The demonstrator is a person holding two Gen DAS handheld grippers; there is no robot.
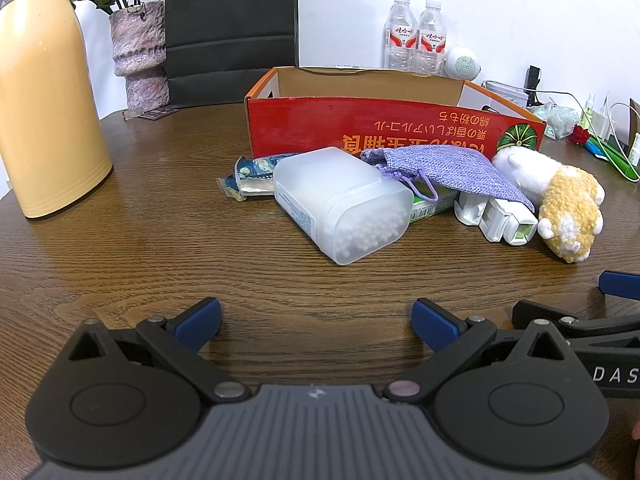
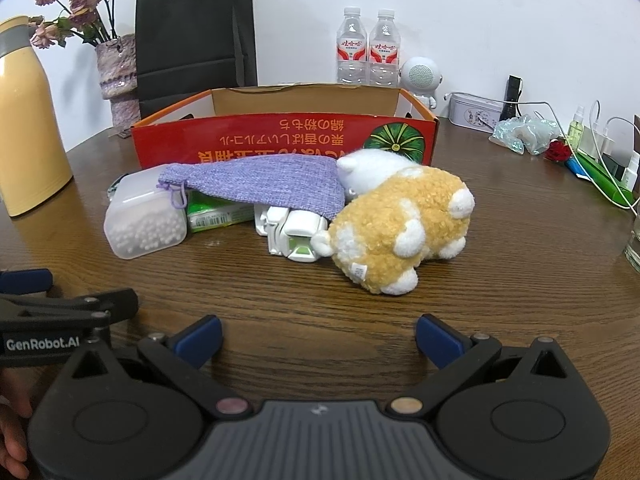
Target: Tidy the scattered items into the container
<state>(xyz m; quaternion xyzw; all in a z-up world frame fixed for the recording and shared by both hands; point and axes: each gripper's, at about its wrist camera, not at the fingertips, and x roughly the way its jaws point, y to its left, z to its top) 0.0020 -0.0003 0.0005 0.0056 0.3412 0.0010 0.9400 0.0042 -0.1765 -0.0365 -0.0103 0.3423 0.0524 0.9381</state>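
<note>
Both sets of jaws stand wide apart with nothing between them: the left gripper (image 1: 316,320) and the right gripper (image 2: 318,338) hover low over the near part of the table (image 1: 160,248), side by side, each showing at the edge of the other's view.

Just past them lies the heap. A frosted tub (image 1: 340,204) on its side holds cotton swabs. Beside it sits a green pack (image 2: 212,216), with a purple pouch (image 2: 260,186) draped over it and over a white gadget (image 2: 290,230). A plush dog (image 2: 404,232) lies against that gadget, at the right end of the heap.

Behind the heap, touching or nearly so, stands the red box (image 2: 280,140), open on top; its floor is hidden by the front wall, so I cannot tell what is in it.

Only the left view shows a blue printed packet (image 1: 250,178) behind the tub. Only the right view shows a tin (image 2: 474,114) and a glass (image 2: 634,248) at the table's right edge.

Along the far edge are a yellow flask (image 1: 48,92), a vase (image 2: 116,76) of dried roses, a black bag (image 2: 196,36) and two bottles (image 2: 368,48).
</note>
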